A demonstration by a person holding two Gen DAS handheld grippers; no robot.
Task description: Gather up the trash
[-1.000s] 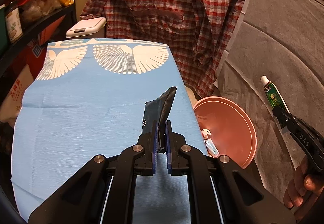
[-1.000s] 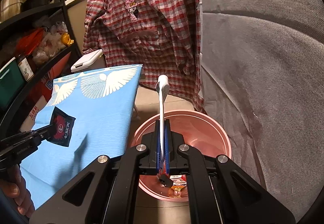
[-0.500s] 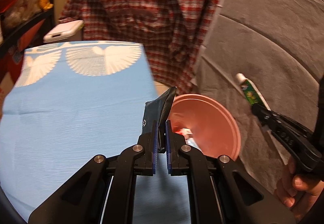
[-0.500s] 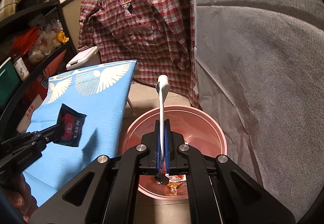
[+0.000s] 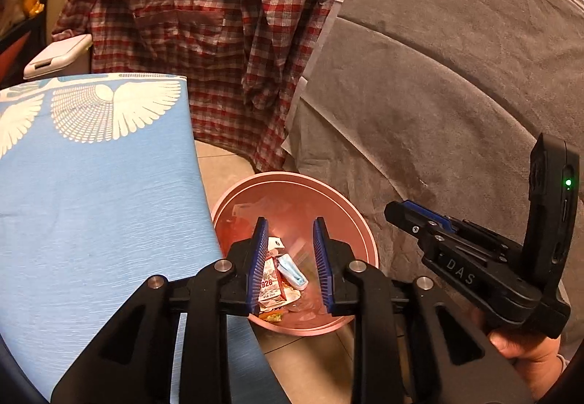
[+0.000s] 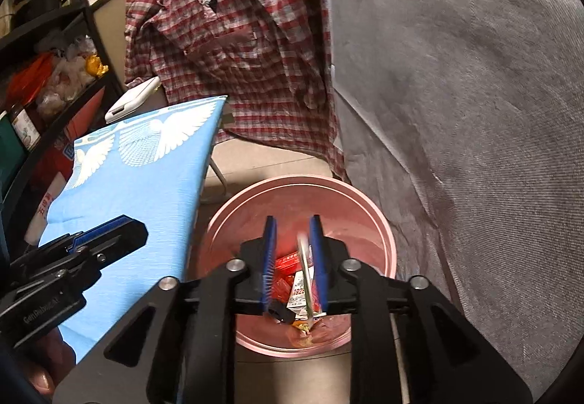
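My left gripper and right gripper hang over the pink bin, jaws opening, so a blurred tube drops between the right pads.

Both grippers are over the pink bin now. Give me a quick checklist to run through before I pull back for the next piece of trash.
1. Left gripper over the pink bin: ok, its fingers frame the trash inside.
2. Left jaws empty: ok, they are opening with nothing between the pads.
3. Right gripper over the bin: ok.
4. Right jaws clear: not ok, they are opening but a blurred pale tube is between them, apparently mid-drop.
5. Dark sachet landed in the bin: cannot tell; a milk carton and wrappers show, the sachet does not stand out.
6. Blue ironing board free of trash: ok on the part in view.
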